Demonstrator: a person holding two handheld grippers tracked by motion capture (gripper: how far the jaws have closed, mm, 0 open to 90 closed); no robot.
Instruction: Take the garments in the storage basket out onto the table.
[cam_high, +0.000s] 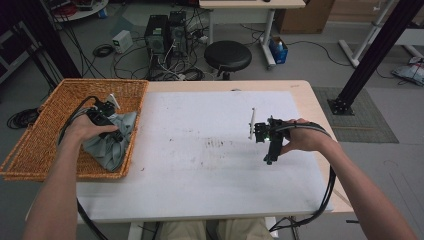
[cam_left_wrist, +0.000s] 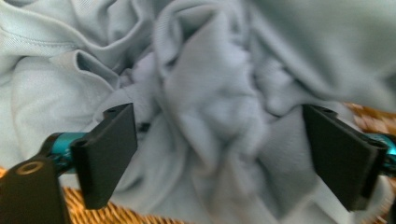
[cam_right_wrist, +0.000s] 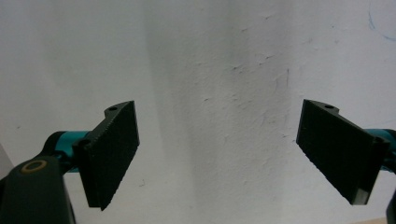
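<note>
Down at the woven wicker basket we go: the left gripper is lowered right onto the crumpled pale grey-green cloth garment heaped inside it. From the left gripper view, its two black jaws stand wide apart, one on either side of a thick bunch of folds, with the garment directly ahead and between them, and a strip of basket weave peeking out just beyond the jaw at the right of that view. Released, then, nothing pinched yet; the fabric looks to be touching or very nearly touching the inner faces, though the blur makes that hard to settle.

Over on the other side, the right gripper hovers above the white table sheet, well apart from the basket. In the right gripper view its jaws are spread wide too, with only bare, lightly scuffed sheet ahead of them. Holding nothing.

So where does the job stand? By my reading, right at the start. The garment lies wholly in the basket, bunched toward the wall nearest the table sheet, and no part of it is out on the sheet. The reach looks done and the jaws are lined up over a good ridge of cloth. What's left is everything that matters: closing on the fold, lifting the garment clear of the rim, bringing it across toward the waiting right gripper, and whatever laying out follows there.
</note>
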